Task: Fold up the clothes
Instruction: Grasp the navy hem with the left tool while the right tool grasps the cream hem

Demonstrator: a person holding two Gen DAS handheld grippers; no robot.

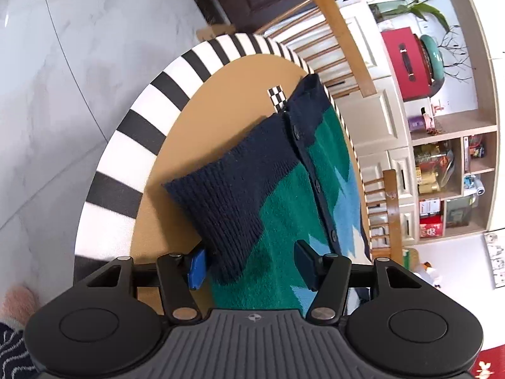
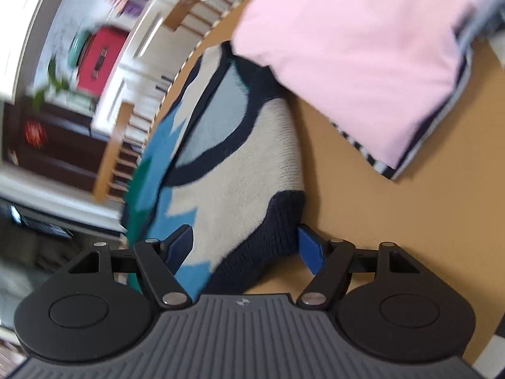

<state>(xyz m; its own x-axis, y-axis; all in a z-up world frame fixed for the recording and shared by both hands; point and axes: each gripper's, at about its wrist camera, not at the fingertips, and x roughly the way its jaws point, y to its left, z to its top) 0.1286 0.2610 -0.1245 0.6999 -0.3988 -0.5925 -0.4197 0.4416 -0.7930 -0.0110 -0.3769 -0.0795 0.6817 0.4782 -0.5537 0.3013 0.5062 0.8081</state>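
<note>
On a tan surface (image 1: 176, 158) edged with black and white stripes lies a knitted cardigan (image 1: 284, 195), patterned in navy, green, blue and cream, with a row of dark buttons down its front. One navy ribbed sleeve (image 1: 233, 202) is folded across the green body. The left gripper (image 1: 249, 265) sits low over the garment with its blue pads spread wide, the sleeve cuff lying between them, gripped by neither. The right gripper (image 2: 246, 249) is likewise released, its fingers apart on either side of a navy cuff (image 2: 271, 240) at the cardigan's cream end. Just beyond, a folded pink garment (image 2: 353, 63) rests on a striped one (image 2: 372, 158). A small black and white checkered tag (image 1: 277, 98) lies beside the cardigan's far end. Behind the surface stand wooden chairs (image 1: 344, 41) and shelves with a red box (image 1: 407, 63). No writing is readable; the right view is blurred.
</note>
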